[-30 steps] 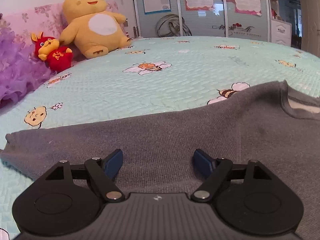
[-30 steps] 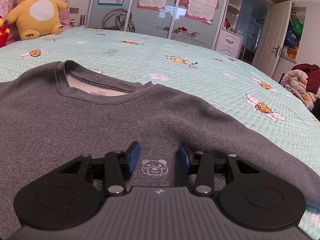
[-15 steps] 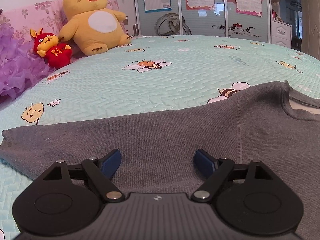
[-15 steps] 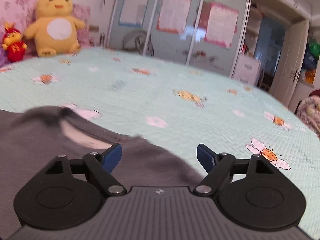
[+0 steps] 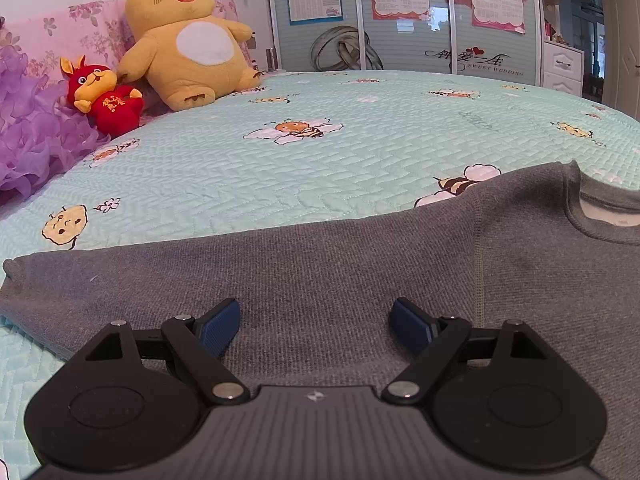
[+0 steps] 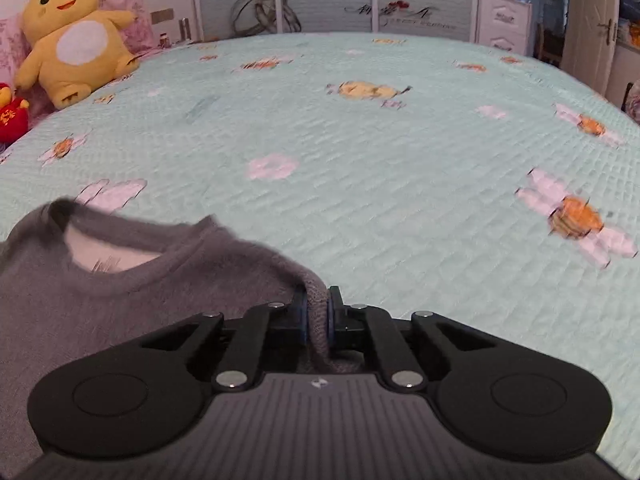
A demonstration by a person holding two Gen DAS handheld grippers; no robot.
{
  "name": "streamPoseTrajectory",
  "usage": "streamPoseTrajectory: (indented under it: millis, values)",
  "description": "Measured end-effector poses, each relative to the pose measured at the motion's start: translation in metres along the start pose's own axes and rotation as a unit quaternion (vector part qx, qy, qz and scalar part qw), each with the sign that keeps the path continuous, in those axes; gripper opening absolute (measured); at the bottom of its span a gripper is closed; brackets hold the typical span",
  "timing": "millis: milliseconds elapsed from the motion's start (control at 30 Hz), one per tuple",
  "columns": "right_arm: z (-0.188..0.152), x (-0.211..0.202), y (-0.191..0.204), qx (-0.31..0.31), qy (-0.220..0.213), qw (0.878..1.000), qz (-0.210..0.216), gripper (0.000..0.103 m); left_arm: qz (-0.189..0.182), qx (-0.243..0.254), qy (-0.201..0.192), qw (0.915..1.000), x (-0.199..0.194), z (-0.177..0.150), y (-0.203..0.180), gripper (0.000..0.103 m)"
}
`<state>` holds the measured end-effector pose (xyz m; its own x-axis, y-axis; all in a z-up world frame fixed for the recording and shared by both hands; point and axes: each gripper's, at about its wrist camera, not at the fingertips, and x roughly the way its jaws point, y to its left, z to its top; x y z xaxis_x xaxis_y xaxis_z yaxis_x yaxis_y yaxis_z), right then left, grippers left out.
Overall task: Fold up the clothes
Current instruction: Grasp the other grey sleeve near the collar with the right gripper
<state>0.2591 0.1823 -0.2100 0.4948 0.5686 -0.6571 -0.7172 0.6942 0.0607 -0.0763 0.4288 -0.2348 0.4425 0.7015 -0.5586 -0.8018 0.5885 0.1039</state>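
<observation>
Grey sweatshirt (image 5: 360, 272) lies flat on the bed (image 5: 320, 160) near its front edge. Left gripper (image 5: 316, 322) hovers over the sleeve, fingers wide, nothing between. Right gripper (image 6: 317, 316) jaws closing, pinching a fold of shoulder fabric.

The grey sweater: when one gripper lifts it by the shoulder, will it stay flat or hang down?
Probably it hangs: the grey sweater already bunches into a soft fold where the right gripper is closing on it. It looks thick, so likely not slippery.
</observation>
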Motion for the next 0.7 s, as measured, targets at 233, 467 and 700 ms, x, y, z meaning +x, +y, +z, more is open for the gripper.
streamPoseTrajectory:
  millis: [233, 467, 700]
  values:
    - [-0.009, -0.008, 0.009, 0.029, -0.01, 0.999, -0.021, 0.021, -0.002, -0.003, 0.0, 1.0, 0.001, 0.0, 0.001, 0.088]
    - [-0.059, -0.103, 0.003, 0.11, -0.054, 0.992, -0.007, 0.041, -0.002, -0.003, 0.0, 1.0, 0.001, 0.001, 0.001, 0.088]
    - [-0.144, -0.131, -0.044, 0.335, -0.04, 0.94, 0.059, 0.042, -0.002, -0.004, -0.001, 1.0, 0.001, 0.0, 0.001, 0.088]
